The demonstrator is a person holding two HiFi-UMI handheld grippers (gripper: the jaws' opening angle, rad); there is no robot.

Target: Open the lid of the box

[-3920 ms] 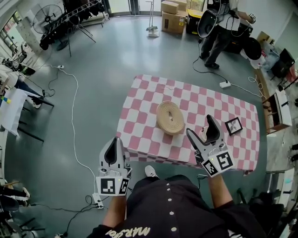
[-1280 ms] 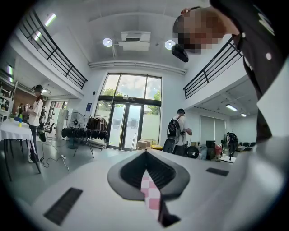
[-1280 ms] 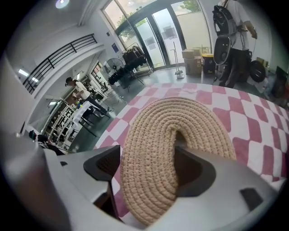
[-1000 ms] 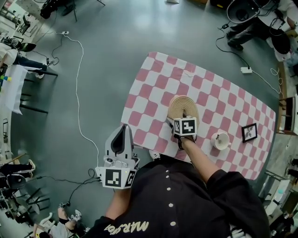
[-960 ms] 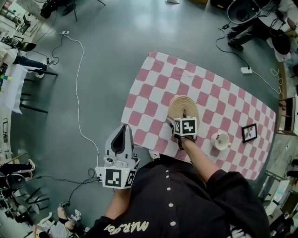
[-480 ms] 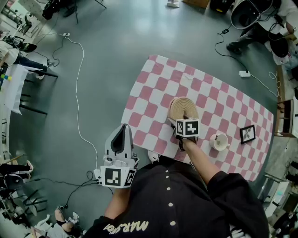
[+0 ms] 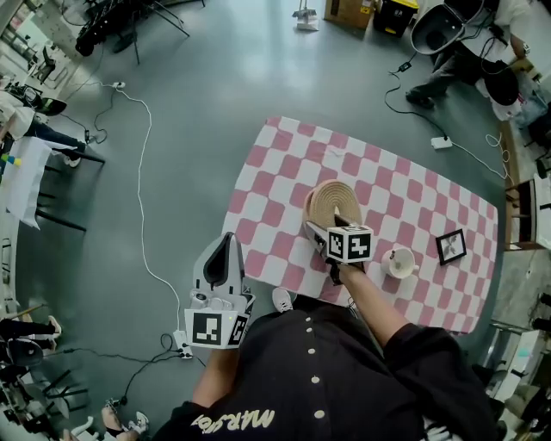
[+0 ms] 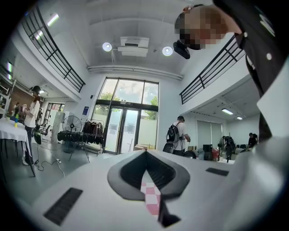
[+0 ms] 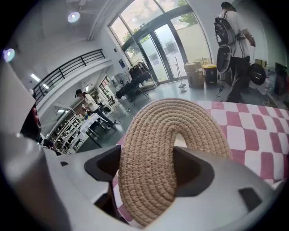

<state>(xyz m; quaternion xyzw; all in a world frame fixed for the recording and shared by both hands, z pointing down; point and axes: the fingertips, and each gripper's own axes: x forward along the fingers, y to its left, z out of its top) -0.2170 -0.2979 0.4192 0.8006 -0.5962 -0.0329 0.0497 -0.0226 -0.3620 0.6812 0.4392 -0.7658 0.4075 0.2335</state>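
A round woven rope box (image 7: pixel 331 202) stands on the pink-and-white checked table (image 7: pixel 405 185). My right gripper (image 7: pixel 331 224) points down at its near edge and is shut on the woven lid (image 9: pixel 171 131). In the right gripper view the lid's rim curls up between the two jaws of the right gripper (image 9: pixel 146 178), and a pale gap shows beneath it. My left gripper (image 7: pixel 222 251) hangs off the table's left front corner, over the floor, with nothing in it. In the left gripper view its jaws (image 8: pixel 146 154) meet at the tips, and a strip of checked cloth shows behind them.
A white cup (image 7: pixel 399 261) and a small black picture frame (image 7: pixel 450 247) stand on the table to the right of the box. A cable (image 7: pixel 142 215) runs over the grey floor at left. People (image 7: pixel 456 43) and cardboard boxes (image 7: pixel 349 10) are beyond the table.
The right gripper has risen a little with the lid's near edge in its jaws, and the lid now tilts up more. The left gripper has stayed where it was.
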